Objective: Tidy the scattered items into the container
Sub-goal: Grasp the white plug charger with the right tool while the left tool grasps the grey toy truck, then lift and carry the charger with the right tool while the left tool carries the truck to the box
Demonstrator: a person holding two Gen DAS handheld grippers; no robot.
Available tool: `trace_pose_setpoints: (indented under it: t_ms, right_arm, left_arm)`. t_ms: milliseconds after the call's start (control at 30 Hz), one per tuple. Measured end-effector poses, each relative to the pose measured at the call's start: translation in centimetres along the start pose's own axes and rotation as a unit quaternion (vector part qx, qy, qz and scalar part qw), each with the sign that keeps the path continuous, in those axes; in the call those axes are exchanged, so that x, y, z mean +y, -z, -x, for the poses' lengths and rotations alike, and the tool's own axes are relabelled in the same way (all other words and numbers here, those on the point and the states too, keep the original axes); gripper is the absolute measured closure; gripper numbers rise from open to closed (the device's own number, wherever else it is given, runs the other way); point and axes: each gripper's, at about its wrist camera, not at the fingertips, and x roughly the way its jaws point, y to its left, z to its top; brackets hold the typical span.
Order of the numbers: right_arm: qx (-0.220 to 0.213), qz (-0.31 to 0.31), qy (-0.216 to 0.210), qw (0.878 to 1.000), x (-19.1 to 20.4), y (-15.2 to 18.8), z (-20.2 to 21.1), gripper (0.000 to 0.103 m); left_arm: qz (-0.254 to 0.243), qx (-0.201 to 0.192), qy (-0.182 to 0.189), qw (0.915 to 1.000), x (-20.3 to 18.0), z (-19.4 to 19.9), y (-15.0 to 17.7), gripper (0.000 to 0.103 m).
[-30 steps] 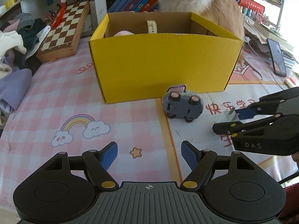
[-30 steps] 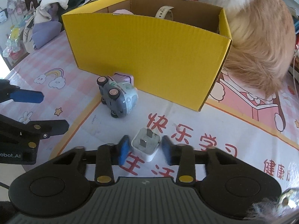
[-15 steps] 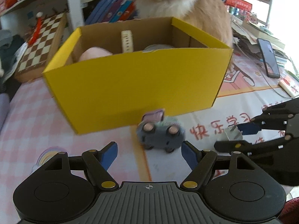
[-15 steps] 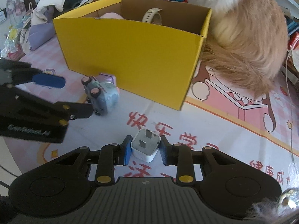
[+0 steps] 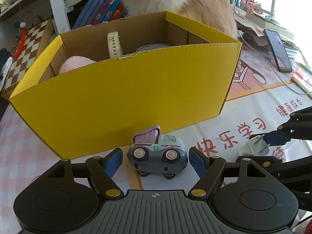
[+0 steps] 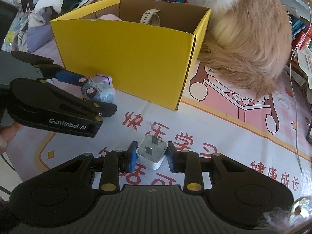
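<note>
A yellow cardboard box [image 5: 136, 89] stands on the mat, holding a cream watch [image 5: 113, 43] and a pink soft item [image 5: 75, 65]. A grey toy truck [image 5: 158, 156] sits in front of the box, between the open fingers of my left gripper [image 5: 155, 162], which do not touch it. My right gripper [image 6: 151, 157] is shut on a white charger plug [image 6: 152, 153] with its prongs up, just above the mat. The box [image 6: 126, 54], the truck [image 6: 98, 91] and the left gripper [image 6: 85, 95] also show in the right wrist view.
A fluffy orange cat [image 6: 243, 31] sits right behind and beside the box. A phone [image 5: 277, 50] and papers lie at the right, a chessboard [image 5: 23, 58] and clothes [image 6: 48, 3] at the left. A shelf of books [image 5: 101, 7] stands behind.
My left gripper has moved forward until the toy truck is between its open fingers. My right gripper has closed on the charger plug and holds it.
</note>
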Motion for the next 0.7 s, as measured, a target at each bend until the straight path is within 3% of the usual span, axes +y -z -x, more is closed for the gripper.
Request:
trace_pose_setpoints:
  t_ms: [100,700]
  right_arm:
    - [0.001,0.002,0.001,1.0,0.2,0.0,0.0,0.074]
    - [0.005,-0.007,-0.002,1.0,1.7,-0.1,0.7,0.074]
  left_arm:
    - [0.003,0.006,0.01,0.9999,0.4,-0.3,0.2,0.039]
    - [0.042,0.004,0.039,0.9984,2.9,3.6,1.8,0.04]
